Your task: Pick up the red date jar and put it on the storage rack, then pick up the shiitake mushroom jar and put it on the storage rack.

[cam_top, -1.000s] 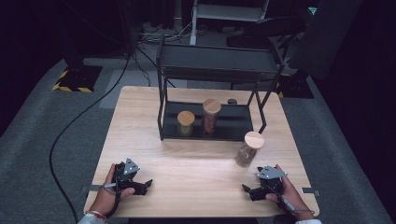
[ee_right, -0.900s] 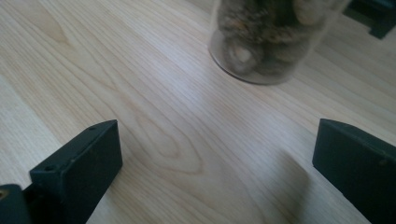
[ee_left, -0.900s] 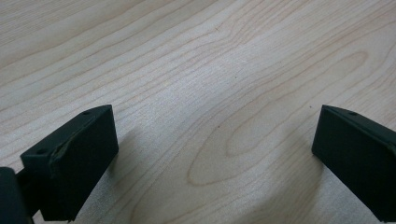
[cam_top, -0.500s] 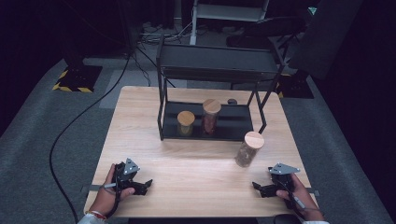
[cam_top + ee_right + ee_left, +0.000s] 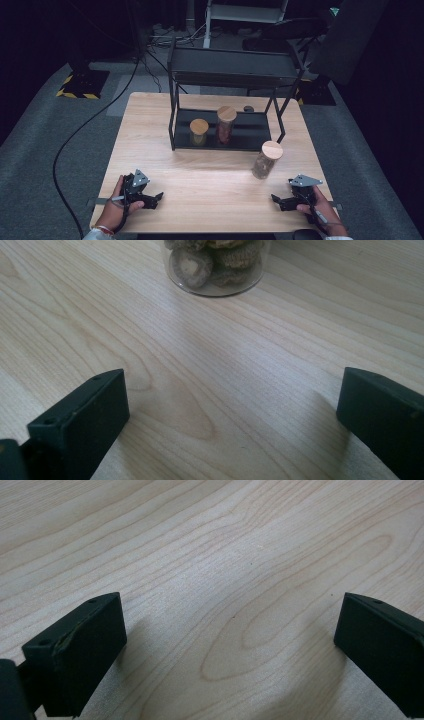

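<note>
A glass jar of dried mushrooms (image 5: 265,160) with a wooden lid stands on the wooden table (image 5: 210,175), just in front of the rack's right end. Its base (image 5: 215,265) appears at the top of the right gripper view. My right gripper (image 5: 276,200) rests near the front right edge, pointing left, a short way in front of the jar. Its jaws (image 5: 232,410) stand wide open, have just been opening, and have only bare wood between them. My left gripper (image 5: 155,199) lies at the front left, open (image 5: 230,645) over bare wood.
A black two-level rack (image 5: 225,75) stands at the back middle of the table. Its lower shelf holds a short jar (image 5: 198,132) and a taller jar (image 5: 225,125), both with wooden lids. A small dark object (image 5: 248,108) lies behind them. Dark floor and cables surround the table.
My right hand has slid right and toward the front edge, away from the mushroom jar. The left hand and the jars have kept still.
</note>
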The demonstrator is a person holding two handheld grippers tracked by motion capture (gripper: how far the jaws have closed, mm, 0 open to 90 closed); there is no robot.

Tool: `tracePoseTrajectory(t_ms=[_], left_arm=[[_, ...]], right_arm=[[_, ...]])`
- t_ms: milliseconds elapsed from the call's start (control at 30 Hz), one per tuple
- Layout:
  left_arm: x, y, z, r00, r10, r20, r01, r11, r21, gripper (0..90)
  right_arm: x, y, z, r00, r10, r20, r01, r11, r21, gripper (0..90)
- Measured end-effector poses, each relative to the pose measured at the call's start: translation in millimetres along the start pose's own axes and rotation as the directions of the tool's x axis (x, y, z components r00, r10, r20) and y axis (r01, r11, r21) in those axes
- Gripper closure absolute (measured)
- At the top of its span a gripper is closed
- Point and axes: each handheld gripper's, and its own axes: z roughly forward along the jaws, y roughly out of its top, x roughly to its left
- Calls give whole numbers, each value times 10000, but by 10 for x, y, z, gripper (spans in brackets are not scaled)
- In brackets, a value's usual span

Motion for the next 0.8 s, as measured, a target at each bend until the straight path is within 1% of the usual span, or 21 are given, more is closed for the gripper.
tracePoseTrajectory(t_ms=[800], left_arm=[[4, -1, 1, 10000, 23, 11, -23, 10000, -11, 0]], right_arm=[[-1, 5, 3, 10000, 51, -3, -51, 10000, 15, 0]])
